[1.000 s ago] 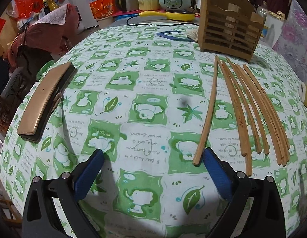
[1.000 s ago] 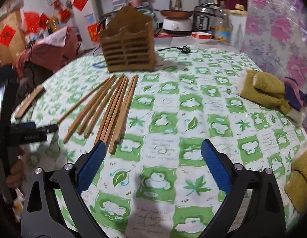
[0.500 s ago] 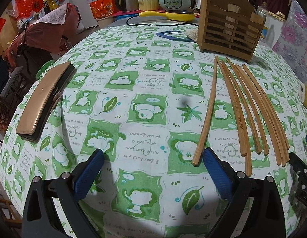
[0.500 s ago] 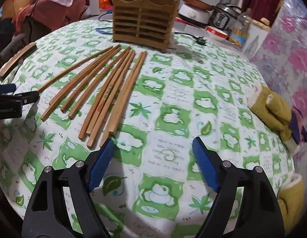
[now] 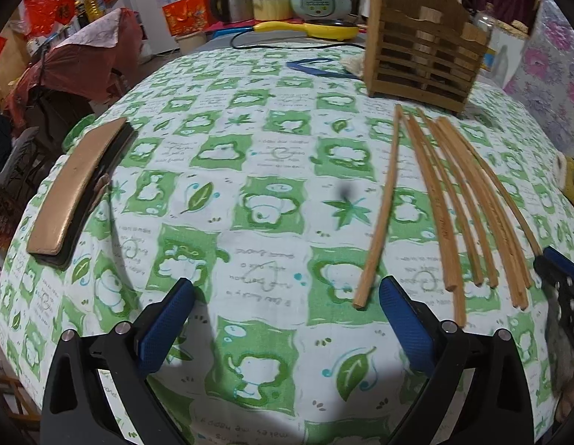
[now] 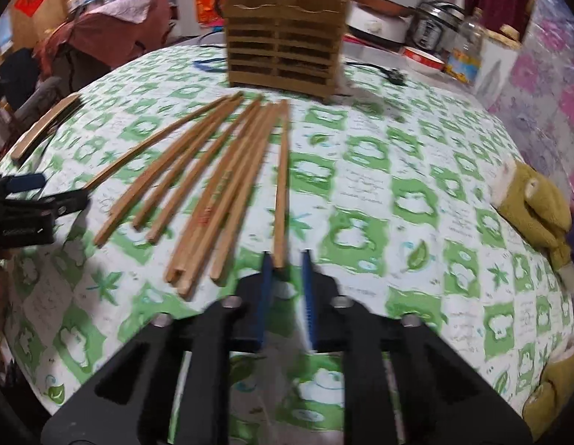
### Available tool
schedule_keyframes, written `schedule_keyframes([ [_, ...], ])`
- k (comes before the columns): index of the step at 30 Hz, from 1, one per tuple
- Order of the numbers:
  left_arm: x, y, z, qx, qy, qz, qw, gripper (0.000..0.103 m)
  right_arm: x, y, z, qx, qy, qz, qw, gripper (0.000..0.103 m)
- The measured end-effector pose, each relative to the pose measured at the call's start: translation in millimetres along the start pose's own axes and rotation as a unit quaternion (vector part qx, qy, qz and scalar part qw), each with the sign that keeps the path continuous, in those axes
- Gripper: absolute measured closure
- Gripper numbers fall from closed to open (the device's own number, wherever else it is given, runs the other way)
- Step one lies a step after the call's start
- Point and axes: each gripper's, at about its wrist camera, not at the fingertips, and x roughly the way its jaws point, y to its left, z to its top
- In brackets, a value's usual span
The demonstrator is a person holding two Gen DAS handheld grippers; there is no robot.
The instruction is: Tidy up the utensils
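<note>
Right gripper (image 6: 285, 259) narrowed since earlier — rightmost chopstick (image 6: 281, 181) between; label unreadable.

Chopsticks (image 6: 246, 181) matt bare wood, slatted holder (image 6: 287, 37) likewise. Tablecloth (image 5: 250, 170) printed cloth, matt. Gripper pads (image 5: 164, 322) textured blue, probably rubber; arms matt black plastic.
</note>
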Motion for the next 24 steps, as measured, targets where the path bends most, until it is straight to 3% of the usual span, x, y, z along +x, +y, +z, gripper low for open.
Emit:
schedule_keyframes([
  [4, -3.5, -8.1, -1.3, 0.022, -0.009, -0.016, 0.9996, 0.016, -0.7, -10.0, -0.9, 0.019, 0.001, 0.007, 1.000, 0.087],
  [7, -5.4, -15.7, -2.6, 0.040, -0.019, -0.022, 0.9988, 0.031, 0.8, -11.3, -0.2, 0.022, 0.004, 0.015, 1.000, 0.085],
  [10, -8.6, -24.8, -4.6, 0.066, -0.030, -0.037, 0.9967, 0.054, 2.9, -12.6, 0.7, 0.026, 0.006, 0.025, 0.999, 0.083],
  [12, -10.8, -30.9, -7.2, 0.085, -0.035, -0.049, 0.9946, 0.076, 4.2, -13.5, 1.5, 0.027, 0.007, 0.034, 0.999, 0.082],
  [14, -11.6, -37.0, -8.5, 0.100, -0.038, -0.063, 0.9922, 0.097, 4.7, -13.3, 1.9, 0.025, 0.007, 0.044, 0.999, 0.093],
  [20, -17.5, -35.6, -5.1, 0.087, -0.055, -0.061, 0.9929, 0.098, -8.1, -11.5, -0.7, 0.026, -0.022, 0.040, 0.999, 0.096],
  [24, -44.1, -33.7, -0.5, 0.086, -0.083, -0.057, 0.9912, 0.098, -35.6, -14.7, 0.7, 0.027, -0.053, 0.031, 0.998, 0.096],
])
